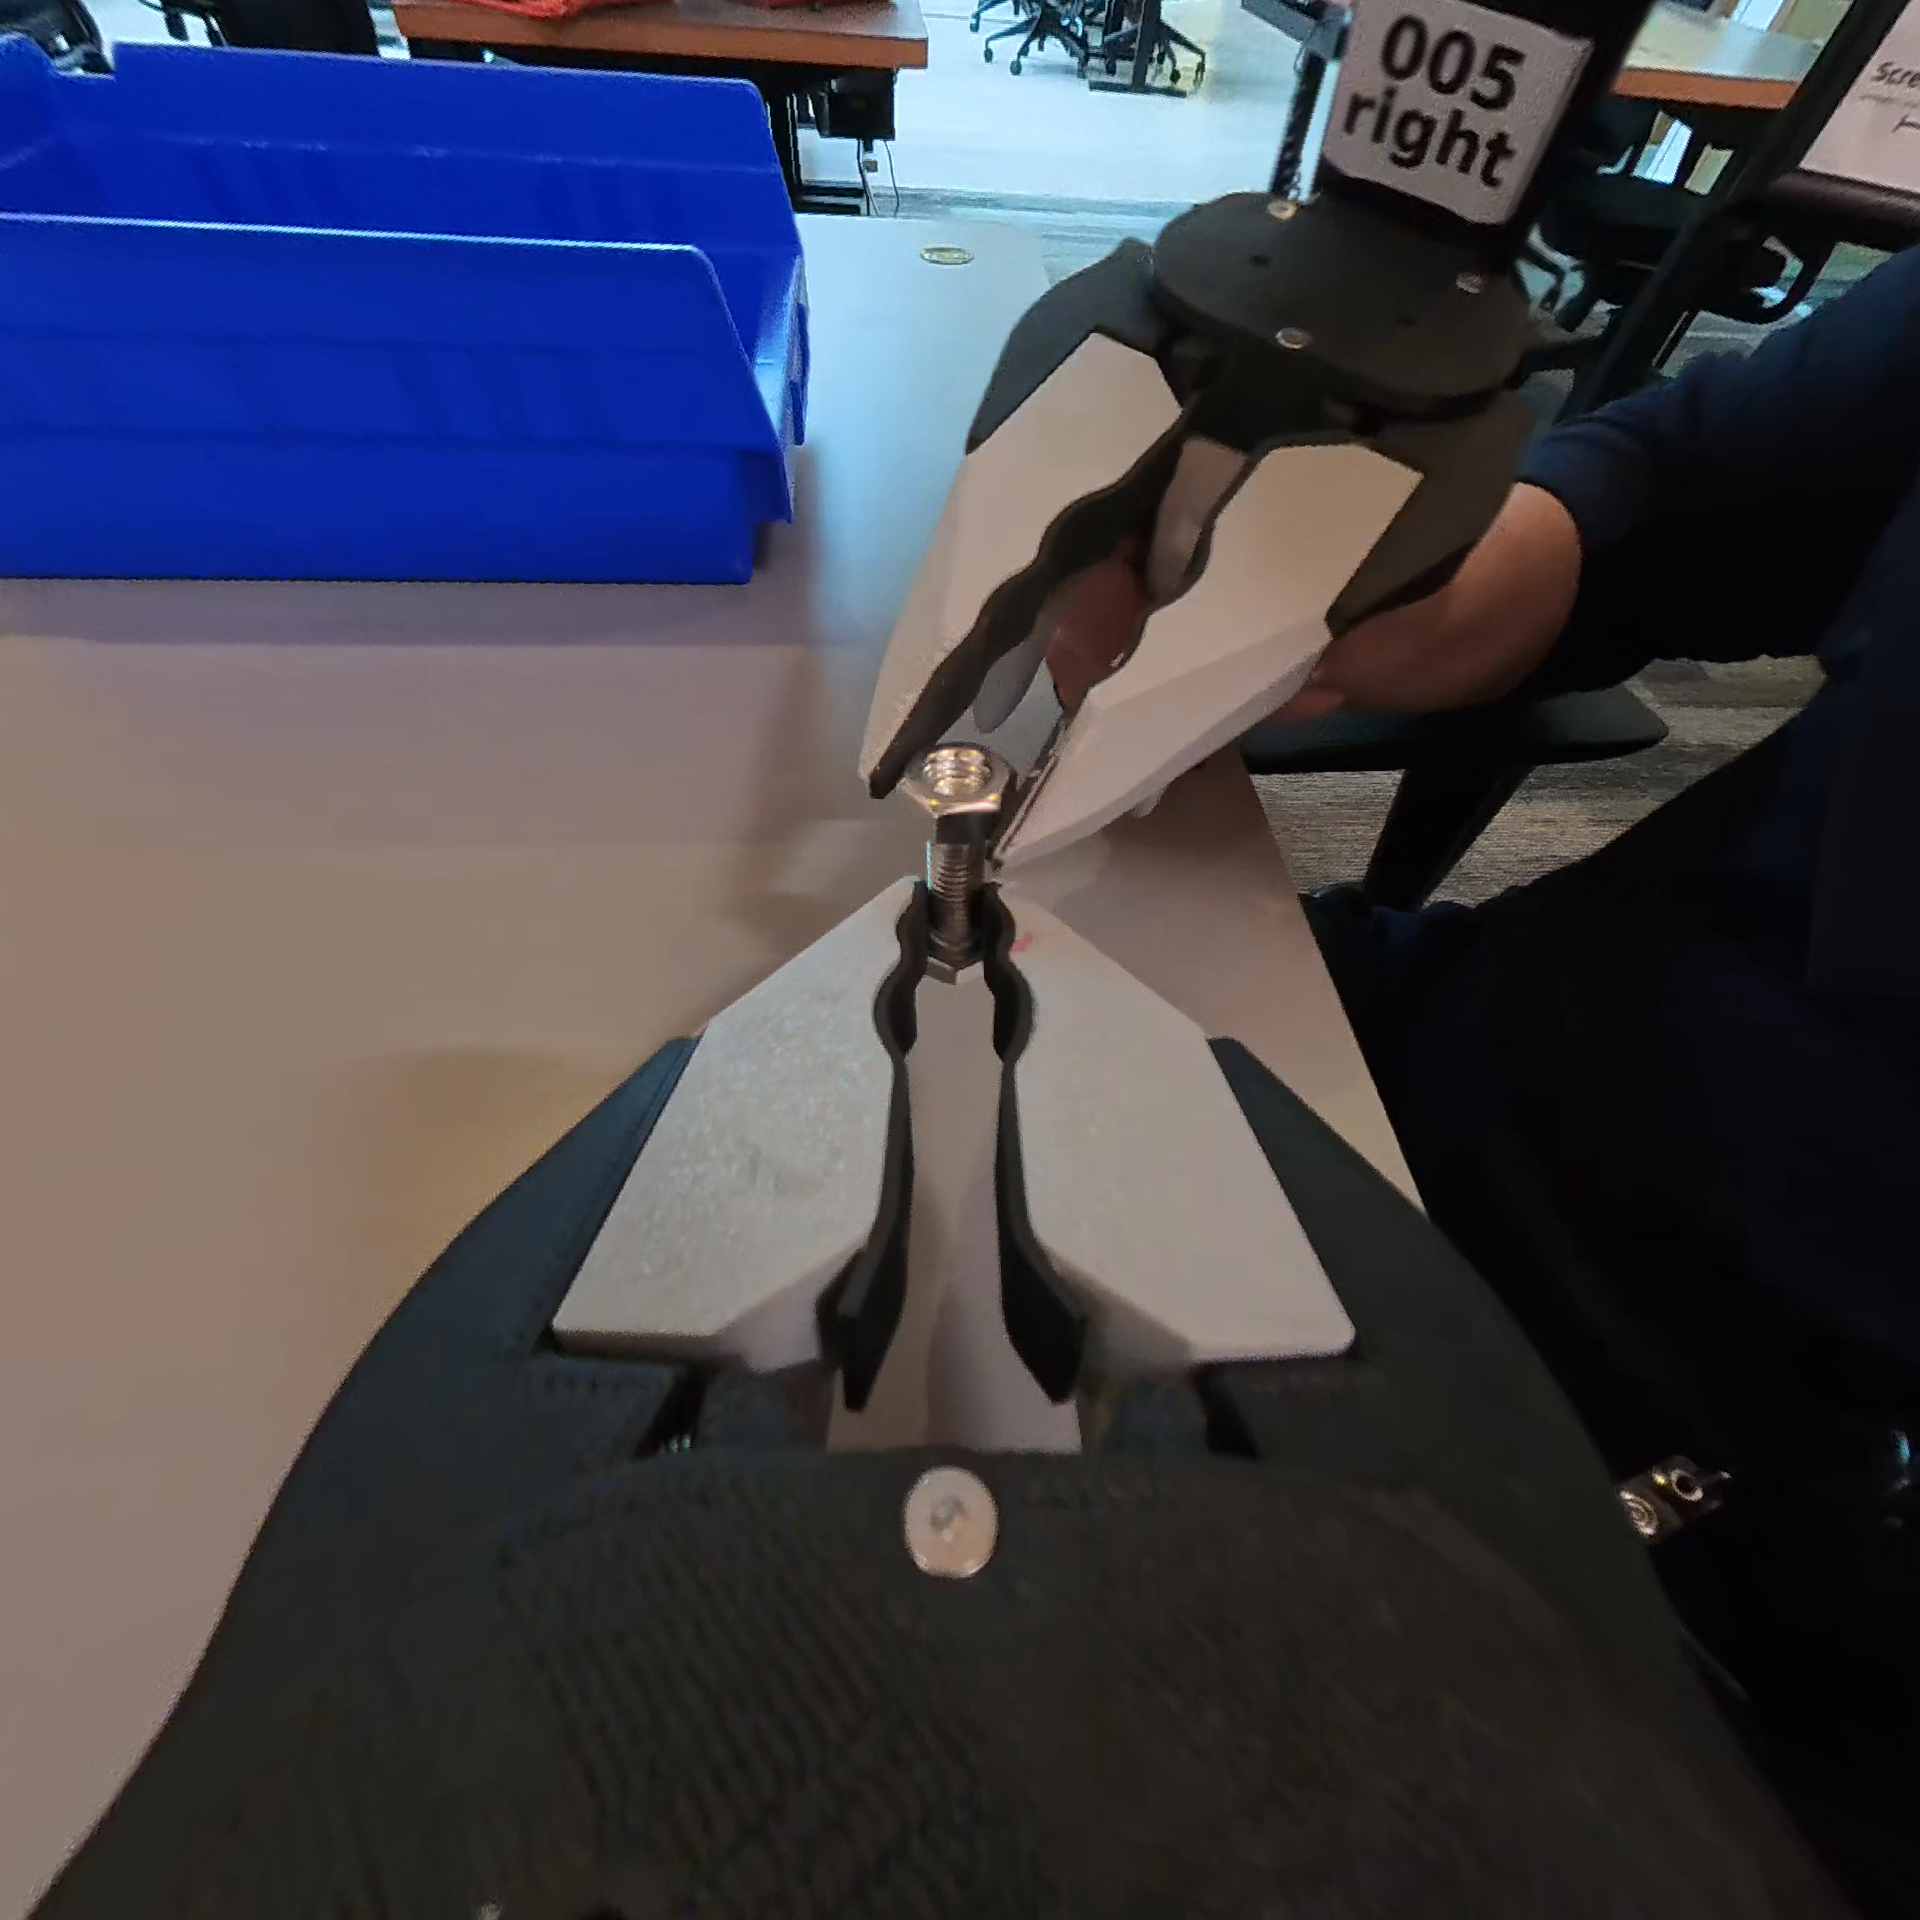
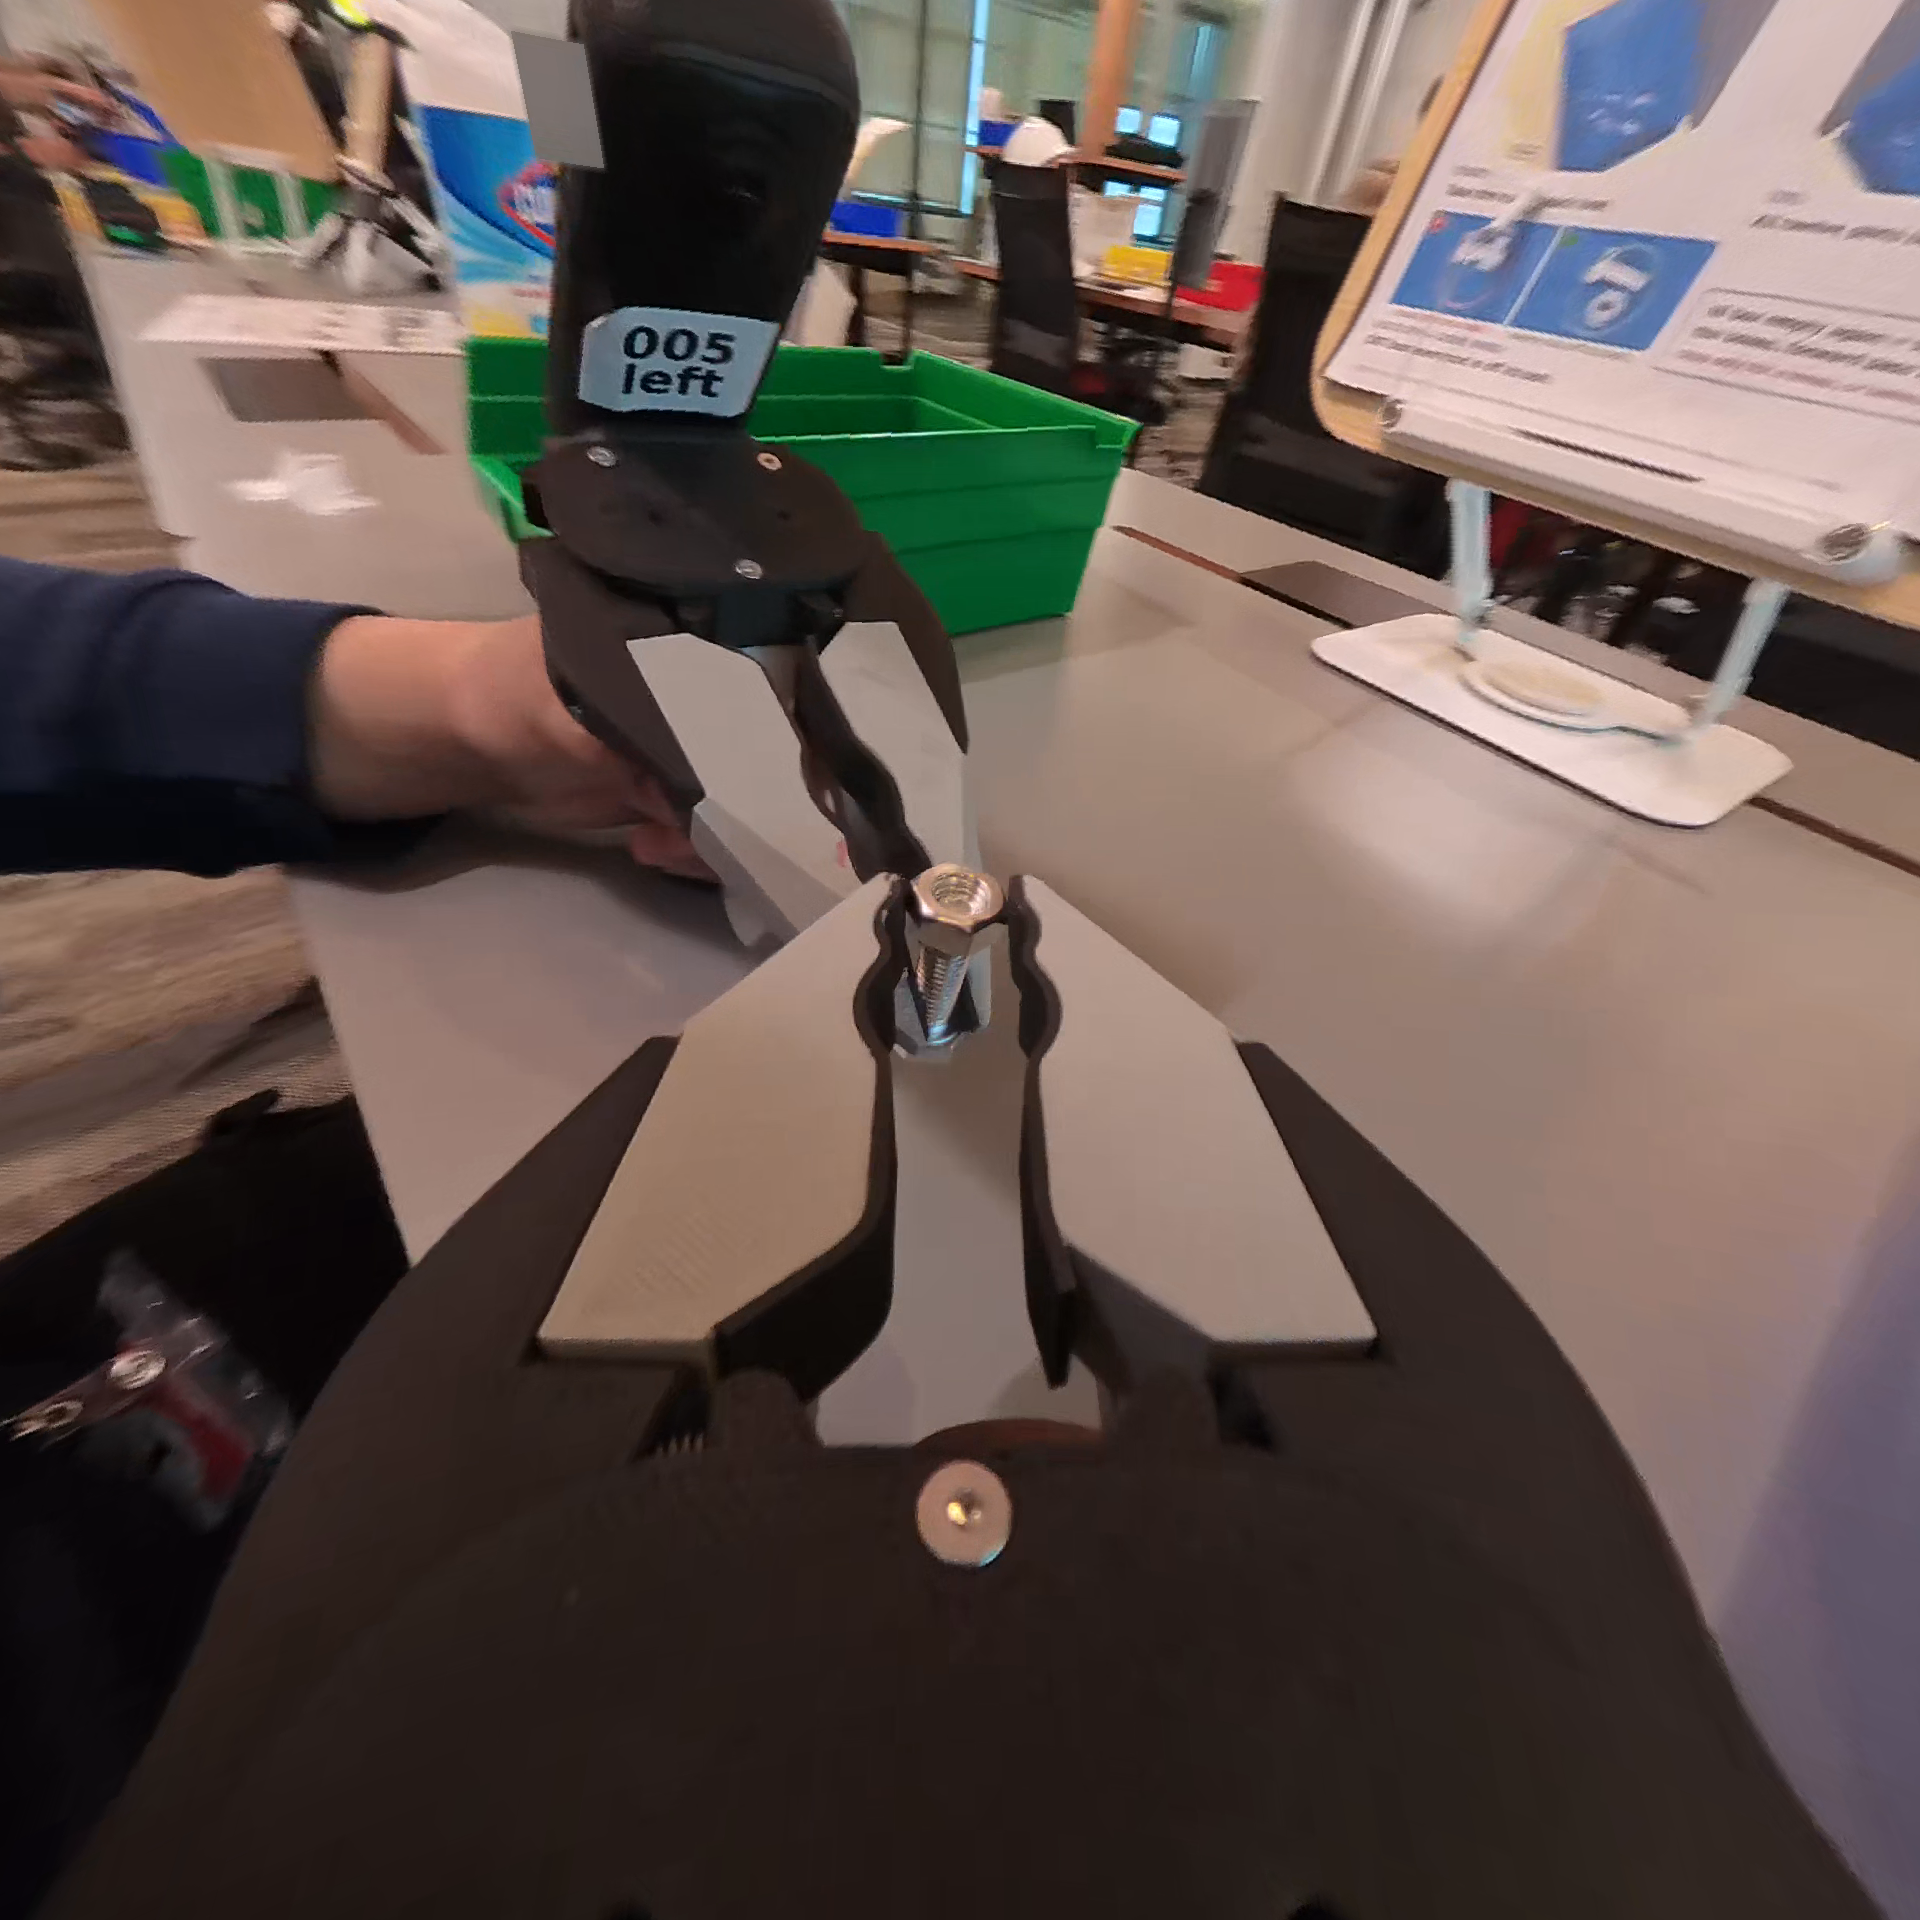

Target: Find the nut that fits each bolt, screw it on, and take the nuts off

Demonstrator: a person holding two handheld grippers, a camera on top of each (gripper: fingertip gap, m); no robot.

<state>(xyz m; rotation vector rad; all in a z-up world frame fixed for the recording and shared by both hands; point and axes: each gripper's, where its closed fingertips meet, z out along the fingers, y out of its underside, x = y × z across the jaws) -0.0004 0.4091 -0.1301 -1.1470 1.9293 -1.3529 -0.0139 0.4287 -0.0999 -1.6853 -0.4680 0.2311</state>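
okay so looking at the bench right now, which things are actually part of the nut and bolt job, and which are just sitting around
In use:
bolt, clamped in left gripper
nut, on the bolt's tip, between the right gripper fingers

Lying about:
blue bins
green bin
instruction board on its stand

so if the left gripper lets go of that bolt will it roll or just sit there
The bolt looks like rigid bare metal, probably heavy for its size. Its round threaded shank would likely roll, though the hex nut at its tip should stop that quickly. The smooth steel may slip in the left gripper.
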